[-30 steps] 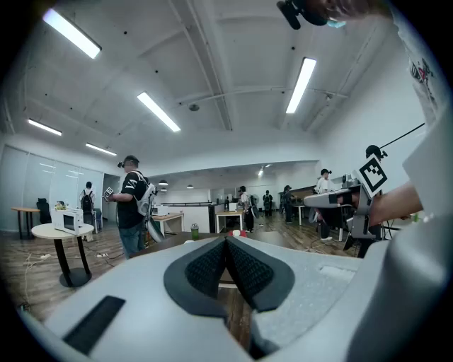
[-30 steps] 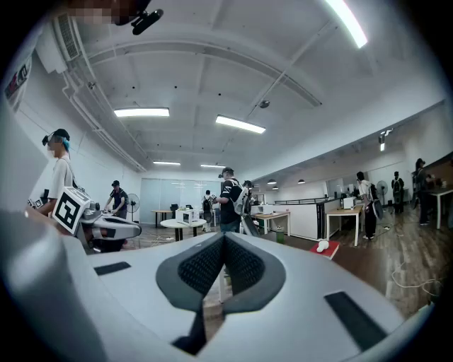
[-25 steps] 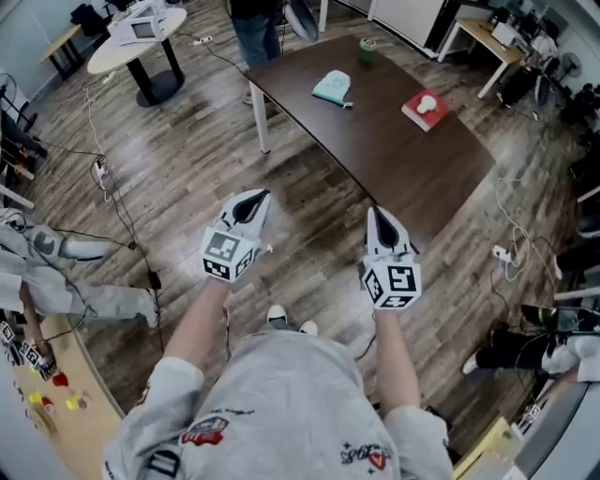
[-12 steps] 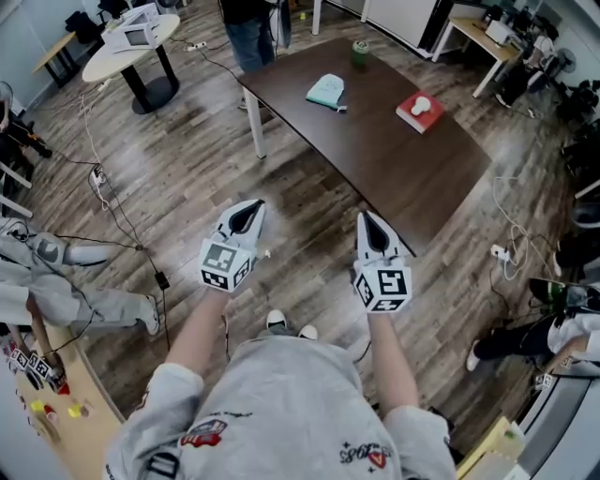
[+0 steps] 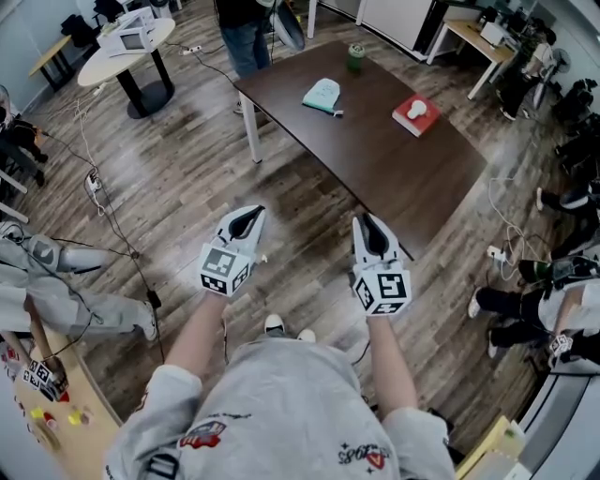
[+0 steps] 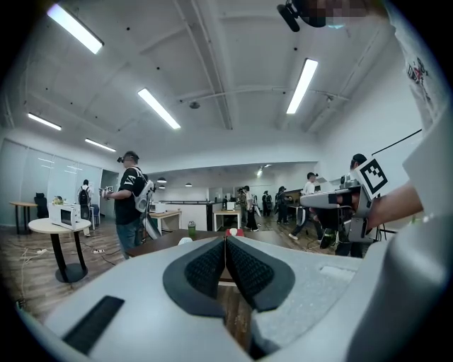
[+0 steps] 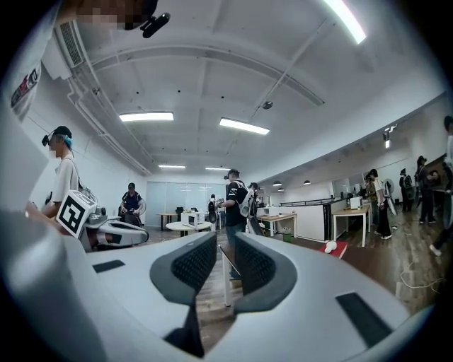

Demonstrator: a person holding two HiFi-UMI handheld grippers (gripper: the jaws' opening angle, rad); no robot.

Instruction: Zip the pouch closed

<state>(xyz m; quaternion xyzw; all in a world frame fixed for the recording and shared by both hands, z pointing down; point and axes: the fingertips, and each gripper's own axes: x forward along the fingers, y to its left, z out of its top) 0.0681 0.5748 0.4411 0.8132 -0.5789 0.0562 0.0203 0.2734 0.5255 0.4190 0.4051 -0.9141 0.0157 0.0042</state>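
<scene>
The teal pouch (image 5: 322, 94) lies on the far part of a dark brown table (image 5: 394, 178), well beyond both grippers. Both are held out over the wooden floor, short of the table's near end. My left gripper (image 5: 250, 214) is shut, its pads (image 6: 212, 265) pressed together with nothing between them. My right gripper (image 5: 367, 223) is opening: a narrow gap shows between its pads (image 7: 195, 261), and nothing is in it. In the left gripper view the pouch (image 6: 185, 241) is a small pale shape on the tabletop ahead.
A red book (image 5: 416, 113) with a white object on it and a green cup (image 5: 354, 56) share the table. A person (image 5: 246, 28) stands at its far end. A round white table (image 5: 127, 37) is at the far left, and cables (image 5: 117, 220) trail over the floor.
Both grippers sit slightly higher in the head view and the table has slid up and left. The right gripper's jaws look a little parted now.
</scene>
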